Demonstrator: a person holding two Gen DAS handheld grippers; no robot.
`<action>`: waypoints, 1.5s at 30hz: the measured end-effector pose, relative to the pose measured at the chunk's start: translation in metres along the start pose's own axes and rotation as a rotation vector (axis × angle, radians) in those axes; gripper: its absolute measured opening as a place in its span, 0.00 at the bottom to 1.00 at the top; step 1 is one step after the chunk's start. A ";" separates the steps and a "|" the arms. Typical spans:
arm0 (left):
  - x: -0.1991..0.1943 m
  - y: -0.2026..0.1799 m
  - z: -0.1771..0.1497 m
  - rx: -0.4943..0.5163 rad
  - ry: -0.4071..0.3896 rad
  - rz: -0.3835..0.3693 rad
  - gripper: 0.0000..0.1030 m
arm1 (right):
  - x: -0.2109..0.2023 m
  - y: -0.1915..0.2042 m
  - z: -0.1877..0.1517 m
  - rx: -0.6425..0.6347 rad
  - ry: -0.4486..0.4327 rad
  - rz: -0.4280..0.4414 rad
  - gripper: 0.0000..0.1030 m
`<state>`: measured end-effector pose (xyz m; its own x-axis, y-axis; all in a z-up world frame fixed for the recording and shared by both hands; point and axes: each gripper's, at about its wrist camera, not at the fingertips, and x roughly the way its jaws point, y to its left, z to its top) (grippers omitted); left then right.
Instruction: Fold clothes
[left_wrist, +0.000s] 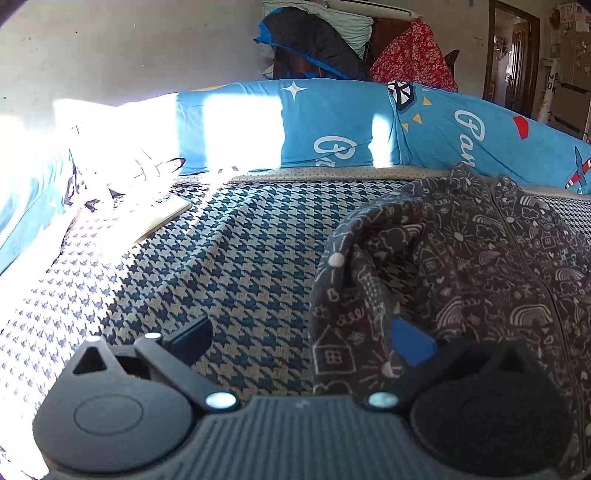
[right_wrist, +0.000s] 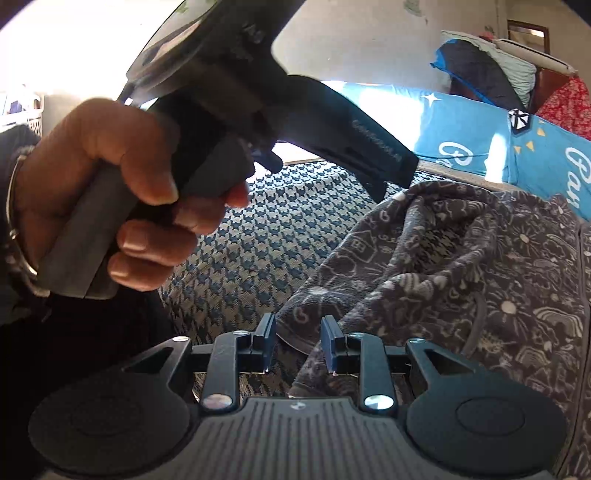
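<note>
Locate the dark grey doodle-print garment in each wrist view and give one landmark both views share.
Left wrist view: the dark grey doodle-print garment fills the right half, draped over the left gripper's right finger.
Right wrist view: it spreads over the centre and right, a corner lying between the right gripper's fingers.
Shared landmark: the blue pillow with white script behind the houndstooth bed cover.

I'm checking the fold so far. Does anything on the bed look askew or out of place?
The grey patterned garment lies bunched, its edge rolled into an open loop showing the houndstooth bed cover through it. A flat, pale, phone-like object lies on the cover near the pillows. Nothing looks damaged.
</note>
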<state>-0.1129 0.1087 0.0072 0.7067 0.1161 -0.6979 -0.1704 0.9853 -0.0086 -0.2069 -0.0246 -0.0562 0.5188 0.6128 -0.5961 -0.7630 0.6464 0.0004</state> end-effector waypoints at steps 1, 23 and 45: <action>0.002 0.001 0.001 -0.011 0.002 -0.005 1.00 | 0.005 0.004 0.001 -0.024 0.005 -0.004 0.26; -0.020 0.064 -0.014 -0.200 -0.025 0.060 1.00 | 0.043 -0.073 0.052 0.324 0.050 0.008 0.12; -0.003 0.046 -0.035 -0.212 0.113 0.031 1.00 | 0.015 -0.045 0.205 0.263 -0.310 0.278 0.26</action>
<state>-0.1466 0.1497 -0.0163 0.6194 0.1194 -0.7759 -0.3392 0.9320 -0.1274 -0.0858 0.0491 0.0998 0.4303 0.8590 -0.2774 -0.7863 0.5077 0.3521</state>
